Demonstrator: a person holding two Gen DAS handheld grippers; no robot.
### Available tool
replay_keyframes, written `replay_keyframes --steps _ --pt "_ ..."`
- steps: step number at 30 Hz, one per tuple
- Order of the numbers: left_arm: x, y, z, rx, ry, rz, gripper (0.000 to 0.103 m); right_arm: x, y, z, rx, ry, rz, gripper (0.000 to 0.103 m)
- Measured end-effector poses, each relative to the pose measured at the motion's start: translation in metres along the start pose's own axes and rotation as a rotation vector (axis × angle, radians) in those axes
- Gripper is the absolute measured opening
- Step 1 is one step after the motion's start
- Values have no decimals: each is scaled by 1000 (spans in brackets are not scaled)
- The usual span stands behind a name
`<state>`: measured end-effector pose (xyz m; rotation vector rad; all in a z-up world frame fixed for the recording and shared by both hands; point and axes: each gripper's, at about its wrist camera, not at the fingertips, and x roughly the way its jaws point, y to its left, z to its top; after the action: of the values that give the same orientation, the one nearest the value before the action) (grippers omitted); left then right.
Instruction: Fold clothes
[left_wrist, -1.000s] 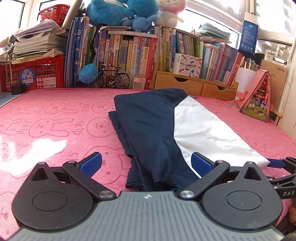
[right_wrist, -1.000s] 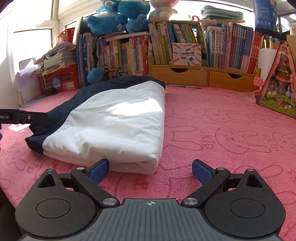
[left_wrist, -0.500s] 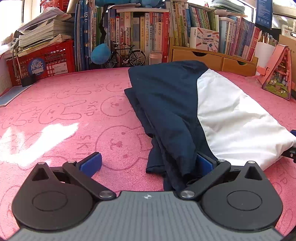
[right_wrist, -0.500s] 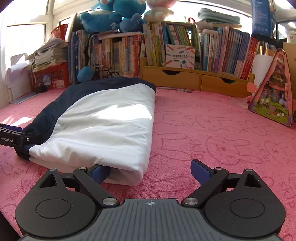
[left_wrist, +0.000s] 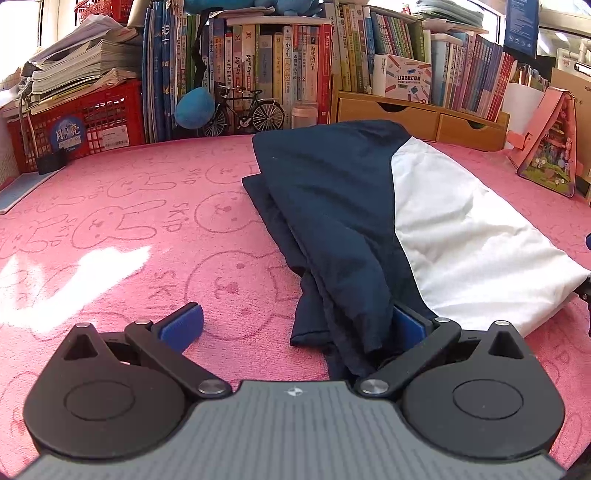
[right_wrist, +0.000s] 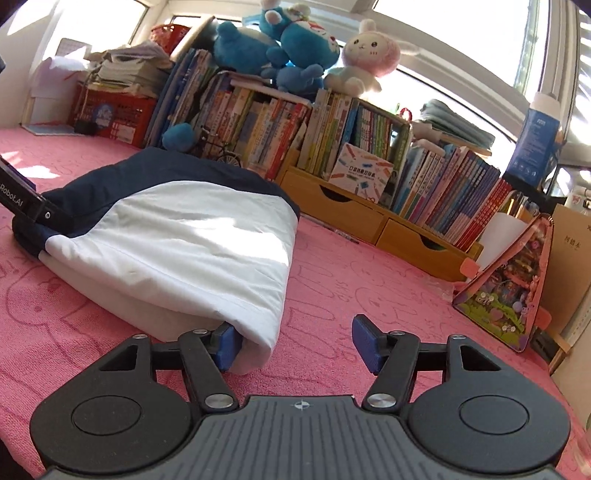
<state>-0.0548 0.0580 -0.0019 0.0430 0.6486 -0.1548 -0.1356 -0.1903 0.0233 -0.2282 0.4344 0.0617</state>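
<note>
Here the folded navy-and-white garment (left_wrist: 369, 206) lies on the pink rabbit-print cover (left_wrist: 147, 229), filling the centre and right of the left wrist view and the left half of the right wrist view.

The left hand-held gripper (left_wrist: 295, 325) sits at the bottom of its frame with its fingers spread wide. Its left blue pad (left_wrist: 183, 326) rests bare on the pink cover, while its right pad (left_wrist: 406, 325) is tucked under the garment's near navy edge, so cloth drapes over that finger only.

The right hand-held gripper (right_wrist: 299, 345) is likewise spread apart at the bottom of its frame. Its left pad (right_wrist: 225, 343) presses against the near white corner of the garment, and its right pad (right_wrist: 365, 339) stands clear above the cover.

Behind the garment, along the top of both views, runs a row of books (right_wrist: 280, 122) with plush toys (right_wrist: 295, 44) on top, wooden drawers (right_wrist: 332, 206) below, and a red crate (left_wrist: 85, 125) at the upper left.
</note>
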Motion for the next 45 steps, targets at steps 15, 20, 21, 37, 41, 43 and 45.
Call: replay_keyframes --steps 15,20,21,37,41,43,45 --pt "-4 -6 -2 66 -26 11 103 -9 0 2 46 -32 -59 38" --pt "-4 0 -2 56 -18 -10 103 -10 6 -5 -78 -36 -93 43" --pt "-4 1 -2 53 -15 -15 103 -5 1 -9 -54 -11 -74 44" --pt "-15 27 -2 -61 29 -86 103 3 -101 -19 623 193 518 84" --pt "-19 34 -2 -95 43 -112 103 -9 -60 0 310 102 256 83" --pt "-20 37 -1 -116 50 -126 103 -22 -22 5 53 30 211 83" --pt "-21 40 1 -144 58 -140 103 -34 16 5 -173 -22 244 86"
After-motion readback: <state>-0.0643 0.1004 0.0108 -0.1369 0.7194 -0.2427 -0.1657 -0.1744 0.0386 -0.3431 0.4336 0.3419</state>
